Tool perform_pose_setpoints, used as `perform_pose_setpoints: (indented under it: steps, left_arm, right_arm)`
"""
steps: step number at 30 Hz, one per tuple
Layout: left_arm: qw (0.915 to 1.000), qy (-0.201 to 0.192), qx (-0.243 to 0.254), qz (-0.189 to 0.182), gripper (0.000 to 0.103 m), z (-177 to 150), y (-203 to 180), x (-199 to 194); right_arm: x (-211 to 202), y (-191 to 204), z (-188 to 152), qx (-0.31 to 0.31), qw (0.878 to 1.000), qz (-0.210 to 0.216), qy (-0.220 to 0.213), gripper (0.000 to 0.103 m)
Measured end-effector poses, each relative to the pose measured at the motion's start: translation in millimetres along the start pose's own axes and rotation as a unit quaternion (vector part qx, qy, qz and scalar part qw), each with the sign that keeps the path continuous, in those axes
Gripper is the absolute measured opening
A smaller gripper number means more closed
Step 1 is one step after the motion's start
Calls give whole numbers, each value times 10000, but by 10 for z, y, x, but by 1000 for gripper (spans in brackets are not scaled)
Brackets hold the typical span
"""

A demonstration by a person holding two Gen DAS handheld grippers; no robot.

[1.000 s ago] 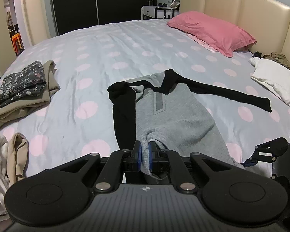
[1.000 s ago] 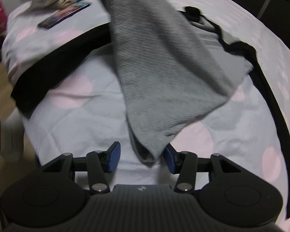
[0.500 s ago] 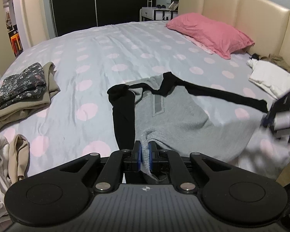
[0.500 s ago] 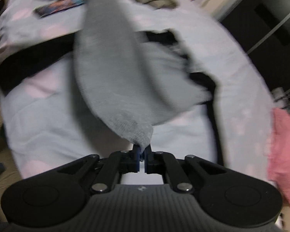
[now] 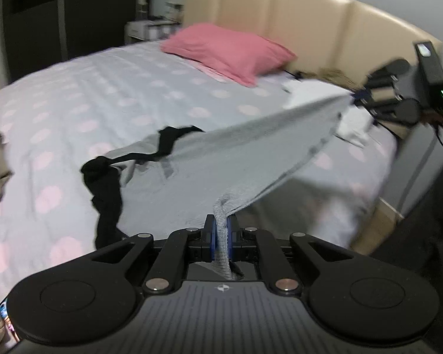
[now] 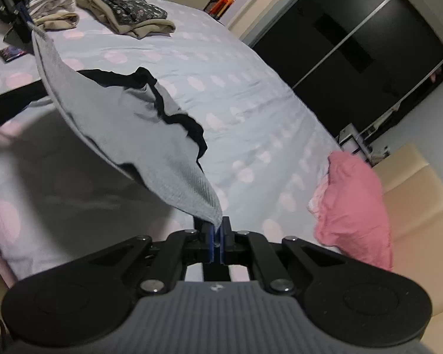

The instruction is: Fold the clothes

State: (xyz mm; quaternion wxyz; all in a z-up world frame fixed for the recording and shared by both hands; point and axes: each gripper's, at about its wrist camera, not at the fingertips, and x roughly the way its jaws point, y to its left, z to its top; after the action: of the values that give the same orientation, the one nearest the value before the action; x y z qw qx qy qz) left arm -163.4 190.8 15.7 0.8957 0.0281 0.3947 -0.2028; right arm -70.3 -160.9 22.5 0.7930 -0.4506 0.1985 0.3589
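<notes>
Left gripper [image 5: 220, 230] clamps the grey garment's [image 5: 236, 153] hem; right gripper [image 6: 218, 243] pinches its other corner.

the top [image 5: 251, 147] is a grey ribbed knit with black sleeves [image 5: 106, 194] and black trim at the neck. its hem edge is lifted off the bed and stretched taut between two pinched corners, one near each end, so the grey body hangs as a slanting sheet above the cover. the neck end still lies on the bed, rumpled, with one black sleeve trailing down beside it and the other crumpled across the chest. from the right wrist view the grey cloth [image 6: 138, 135] sags in a shallow curve, its underside in shadow.
</notes>
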Motion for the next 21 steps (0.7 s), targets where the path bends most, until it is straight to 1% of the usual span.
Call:
perform_pose_setpoints:
  steps: [2,4,6,10,14,15,16,17,18,19,20,21]
  left_arm:
    - [9994,250,184,-158,5,-70,-85,48]
    - [9977,545,295,-261,5,-178,-164,156]
    - [9950,852,372,-351,5,-295,-238,285]
    - [9864,1387,705,-521,5,-545,-444,538]
    - [9756,1855,965,-666,6,-783,-554,760]
    - [9728,1970,1034,-639,7,-837,-554,813]
    - [9699,2110,1097,-517,11,-878,-527,870]
    - [9649,2316,1180,-378,15,-907,-497,934]
    - [9589,2493,1335,-251,15,-918,-471,951]
    - [9527,2602,1569,-102,15,-914,-459,930]
    - [9456,2708,1801,48,15,-909,-446,910]
    - [9397,2739,2040,178,15,-886,-434,866]
  right_arm:
    - [-87,27,-56,-189,9997,120,49,4]
    - [-117,94,-149,-362,9979,477,250,4]
    - [-73,195,-272,-601,9934,851,485,4]
    - [140,493,-439,-996,9786,1546,923,4]
    - [335,715,-570,-1328,9575,2190,1327,4]
    - [381,763,-602,-1412,9511,2347,1428,4]
    - [409,787,-622,-1454,9469,2436,1515,5]
    - [445,788,-629,-1410,9444,2496,1609,5]
    - [482,787,-636,-1354,9421,2553,1704,11]
    - [506,757,-631,-1394,9390,2599,1768,11]
    - [528,723,-624,-1449,9358,2643,1827,16]
    - [549,688,-618,-1504,9325,2687,1886,23]
